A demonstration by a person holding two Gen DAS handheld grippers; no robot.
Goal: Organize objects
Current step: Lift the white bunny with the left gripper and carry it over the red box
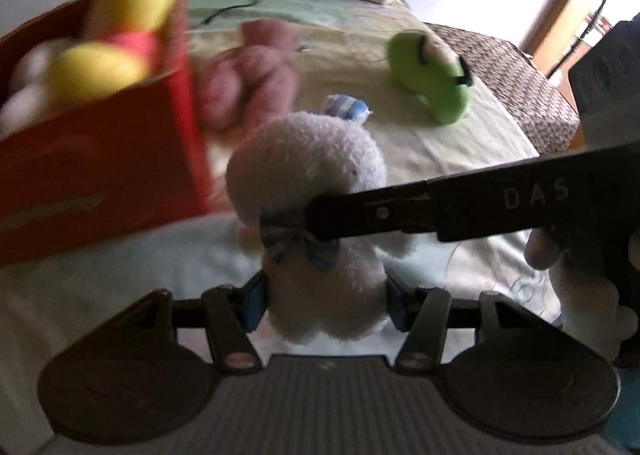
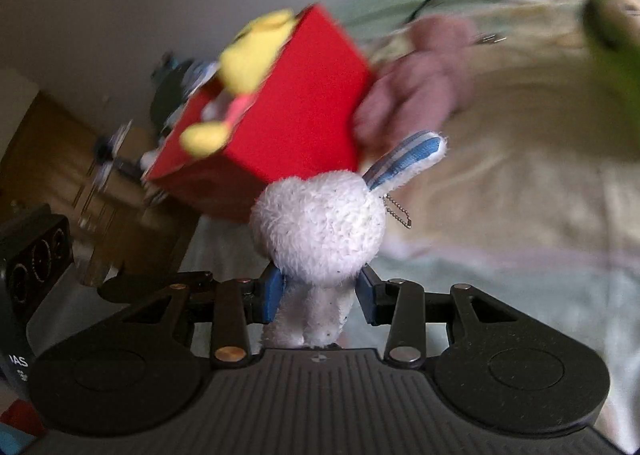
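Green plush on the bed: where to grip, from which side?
Judging from the left wrist view, take the green plush across its rounded upper body, coming from above and from the camera's side. It lies alone on the cream sheet, clear of the pink plush, and that part looks narrow enough for the jaws.

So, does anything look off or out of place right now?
Yes: both grippers are clamped on the same white plush bunny. The left gripper squeezes its body, and the right gripper holds it too. The yellow plush sticks out over the rim of the red box. The pink plush and green plush lie loose on the bed.
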